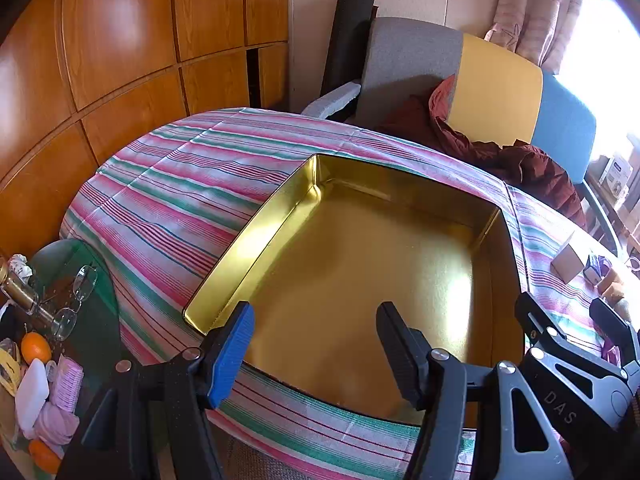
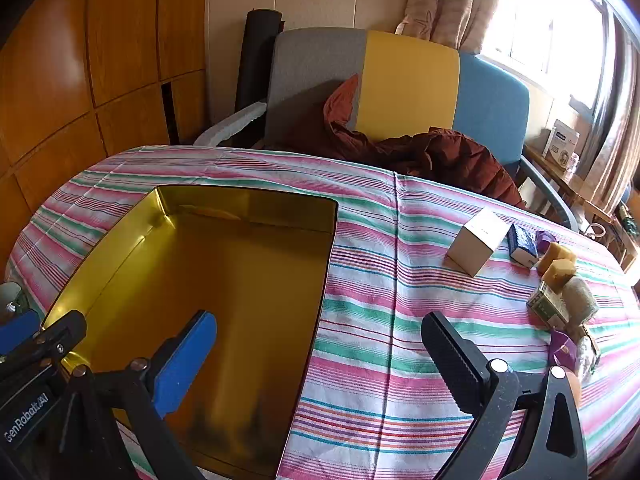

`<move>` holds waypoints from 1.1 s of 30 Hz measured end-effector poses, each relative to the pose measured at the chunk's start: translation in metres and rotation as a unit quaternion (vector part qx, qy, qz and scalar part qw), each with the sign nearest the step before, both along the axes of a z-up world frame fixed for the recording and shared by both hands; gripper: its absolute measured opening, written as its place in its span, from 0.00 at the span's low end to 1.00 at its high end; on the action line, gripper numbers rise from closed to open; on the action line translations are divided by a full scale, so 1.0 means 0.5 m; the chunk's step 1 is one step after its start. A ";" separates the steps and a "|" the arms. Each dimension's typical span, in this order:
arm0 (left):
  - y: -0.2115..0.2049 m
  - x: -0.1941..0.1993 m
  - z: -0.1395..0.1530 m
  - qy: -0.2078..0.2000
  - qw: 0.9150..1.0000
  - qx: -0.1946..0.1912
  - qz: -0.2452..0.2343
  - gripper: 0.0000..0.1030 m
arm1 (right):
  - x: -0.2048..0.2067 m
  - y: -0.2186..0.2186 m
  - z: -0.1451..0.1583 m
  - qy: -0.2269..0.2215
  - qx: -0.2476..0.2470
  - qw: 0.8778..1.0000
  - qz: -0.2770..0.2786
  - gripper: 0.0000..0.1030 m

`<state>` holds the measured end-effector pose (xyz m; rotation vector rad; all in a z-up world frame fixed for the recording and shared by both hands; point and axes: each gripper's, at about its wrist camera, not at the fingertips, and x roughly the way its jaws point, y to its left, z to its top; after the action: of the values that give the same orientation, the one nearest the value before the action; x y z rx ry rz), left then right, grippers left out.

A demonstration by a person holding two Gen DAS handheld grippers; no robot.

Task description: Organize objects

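While both grippers hang over the striped tablecloth on the worktop, neither holds anything. Left gripper has its jaws spread wide above the near part of the gold tin box, whose gilded inside is bare. Right gripper is likewise spread wide, its blue-padded finger over the tin's right part and its black finger over the cloth just beside the tin's right wall. In the right wrist view the tin sits toward the left of the worktop, open side up.

Well apart from it, along the right side of the cloth, lie the small items: a white carton tilted on one edge, a dark blue packet just beside it, two tan blocks touching each other, a green-printed box, a pale rough roll and a purple wrapper. Behind the worktop a rust-red jacket lies on a grey, yellow and blue sofa.
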<state>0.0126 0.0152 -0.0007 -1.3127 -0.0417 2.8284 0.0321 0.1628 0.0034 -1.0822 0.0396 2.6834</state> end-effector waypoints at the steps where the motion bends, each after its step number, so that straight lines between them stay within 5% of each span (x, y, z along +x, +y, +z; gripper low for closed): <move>1: 0.000 0.000 0.000 0.000 1.000 0.000 0.000 0.62 | 0.000 0.001 0.001 0.000 -0.001 1.000 0.000 1.00; 33: 0.000 0.002 -0.009 -0.004 1.000 -0.002 -0.003 0.62 | 0.002 0.005 -0.004 -0.007 -0.012 1.000 0.004 1.00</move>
<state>0.0134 0.0151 -0.0054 -1.3236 -0.0319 2.8203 0.0331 0.1652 0.0015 -1.1117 0.0641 2.6885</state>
